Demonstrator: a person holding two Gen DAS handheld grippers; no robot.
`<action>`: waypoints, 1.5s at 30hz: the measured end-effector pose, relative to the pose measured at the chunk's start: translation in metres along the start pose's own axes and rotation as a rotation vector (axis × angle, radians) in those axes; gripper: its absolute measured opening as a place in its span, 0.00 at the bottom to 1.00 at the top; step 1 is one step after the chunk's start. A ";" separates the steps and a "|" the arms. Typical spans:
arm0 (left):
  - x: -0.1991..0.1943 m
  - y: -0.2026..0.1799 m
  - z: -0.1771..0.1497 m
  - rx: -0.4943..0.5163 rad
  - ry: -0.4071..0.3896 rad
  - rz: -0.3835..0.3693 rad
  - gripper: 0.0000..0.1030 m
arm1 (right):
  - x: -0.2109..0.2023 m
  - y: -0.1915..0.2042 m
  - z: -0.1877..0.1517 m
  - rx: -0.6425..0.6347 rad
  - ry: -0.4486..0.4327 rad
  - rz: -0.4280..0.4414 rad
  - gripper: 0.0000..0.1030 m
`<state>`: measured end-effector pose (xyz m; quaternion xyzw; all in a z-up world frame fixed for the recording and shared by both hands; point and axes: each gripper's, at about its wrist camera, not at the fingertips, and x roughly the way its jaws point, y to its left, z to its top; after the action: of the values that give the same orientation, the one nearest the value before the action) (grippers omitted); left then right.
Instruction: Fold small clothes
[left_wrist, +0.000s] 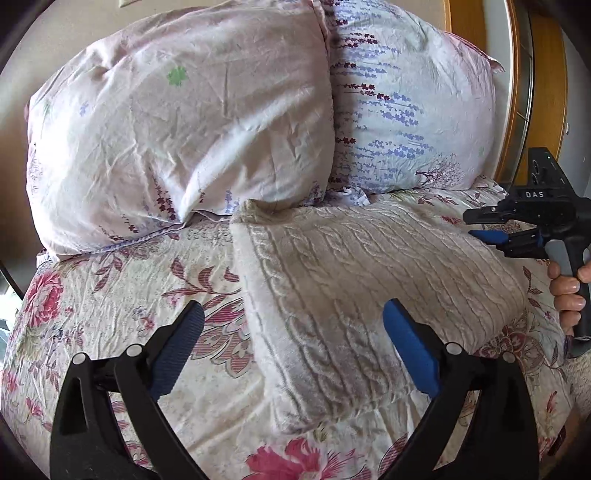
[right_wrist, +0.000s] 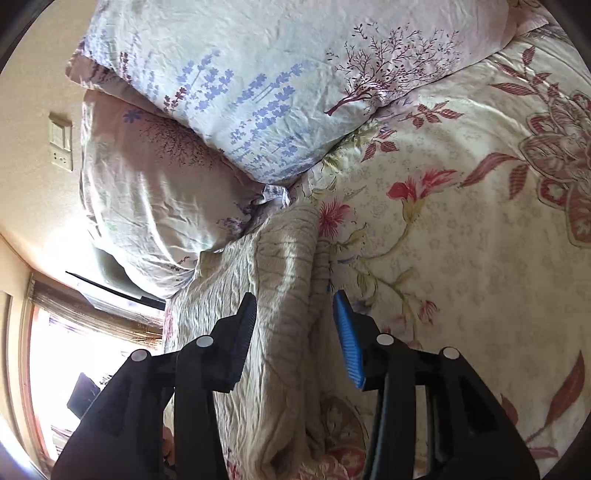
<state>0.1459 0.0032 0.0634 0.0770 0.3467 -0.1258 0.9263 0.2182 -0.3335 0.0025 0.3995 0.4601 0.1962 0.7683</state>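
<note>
Your left gripper (left_wrist: 293, 347) has its fingers spread wide over the near corner of the cream cable-knit garment (left_wrist: 362, 280), which lies folded on the floral bedspread (left_wrist: 110, 332) ahead of the fingers, its far end against the pillows (left_wrist: 177, 133). Neither pad seems to press the cloth. Your right gripper (right_wrist: 293, 332) has its fingers partly apart, straddling a thick fold of the same knit without visibly pinching it. Expect the knit to be soft, light, bulky and floppy. Take it at a corner or doubled edge, gathering all layers, or it will sag and unfold.
</note>
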 end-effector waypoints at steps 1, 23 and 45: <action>-0.005 0.005 -0.005 -0.004 -0.003 -0.002 0.95 | -0.003 -0.002 -0.006 0.005 0.009 0.009 0.44; 0.005 0.012 -0.054 0.121 0.108 0.121 0.95 | -0.034 0.001 -0.058 -0.044 0.002 0.057 0.47; -0.027 -0.015 -0.012 -0.135 -0.022 -0.028 0.98 | -0.054 0.045 -0.105 -0.325 -0.209 -0.249 0.62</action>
<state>0.1149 -0.0036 0.0713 0.0081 0.3453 -0.1161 0.9313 0.1035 -0.2973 0.0412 0.2290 0.3862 0.1289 0.8842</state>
